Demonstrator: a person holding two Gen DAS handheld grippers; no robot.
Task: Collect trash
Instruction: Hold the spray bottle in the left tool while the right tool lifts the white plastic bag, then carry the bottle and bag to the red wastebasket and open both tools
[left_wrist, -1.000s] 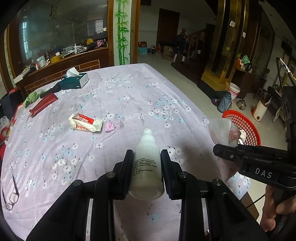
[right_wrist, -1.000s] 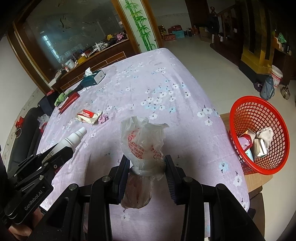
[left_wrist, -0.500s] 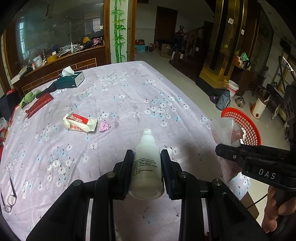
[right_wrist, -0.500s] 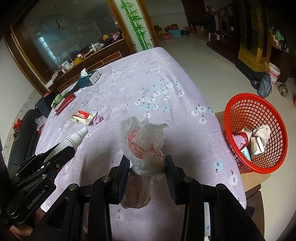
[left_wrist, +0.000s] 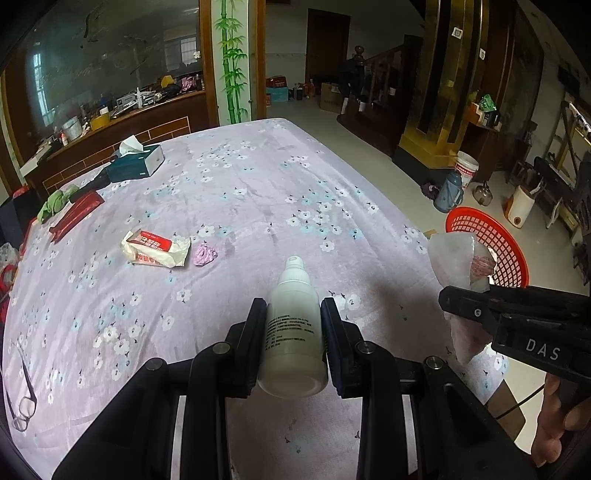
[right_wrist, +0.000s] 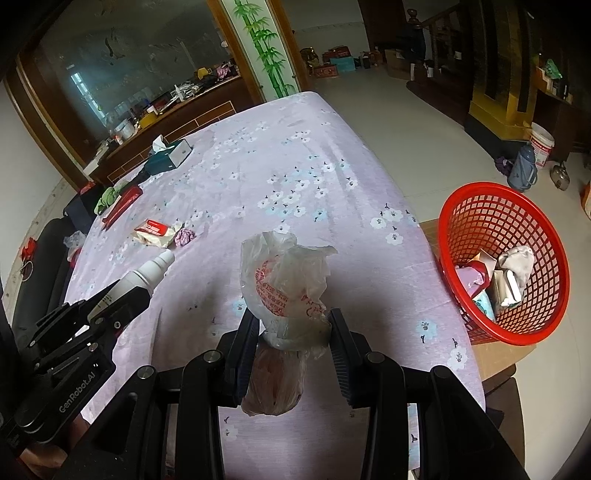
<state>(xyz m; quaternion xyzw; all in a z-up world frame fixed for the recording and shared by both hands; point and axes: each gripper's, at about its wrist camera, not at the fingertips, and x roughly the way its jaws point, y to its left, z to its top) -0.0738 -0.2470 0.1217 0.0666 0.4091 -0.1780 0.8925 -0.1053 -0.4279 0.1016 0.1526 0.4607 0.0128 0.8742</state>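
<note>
Lilac floral-clothed counter (left_wrist: 258, 192), cluttered room behind.

Left wrist view: left hand-held gripper (left_wrist: 293, 341) closed on white plastic bottle (left_wrist: 293, 332), pads at mid-body, nozzle pointing forward. Judged light, rigid, smooth; the labelled waist suits the hold. Ahead and left on the cloth: crumpled red-and-white wrapper (left_wrist: 157, 249), purple scrap (left_wrist: 205, 254) just beside it.

Right wrist view: right hand-held gripper (right_wrist: 293, 338) closed on knotted plastic bag (right_wrist: 284, 284), pinched at the neck, bulb hanging below. Judged soft, light, slippery, tearable. Red basket (right_wrist: 476, 218) to the right, already holding trash.
</note>
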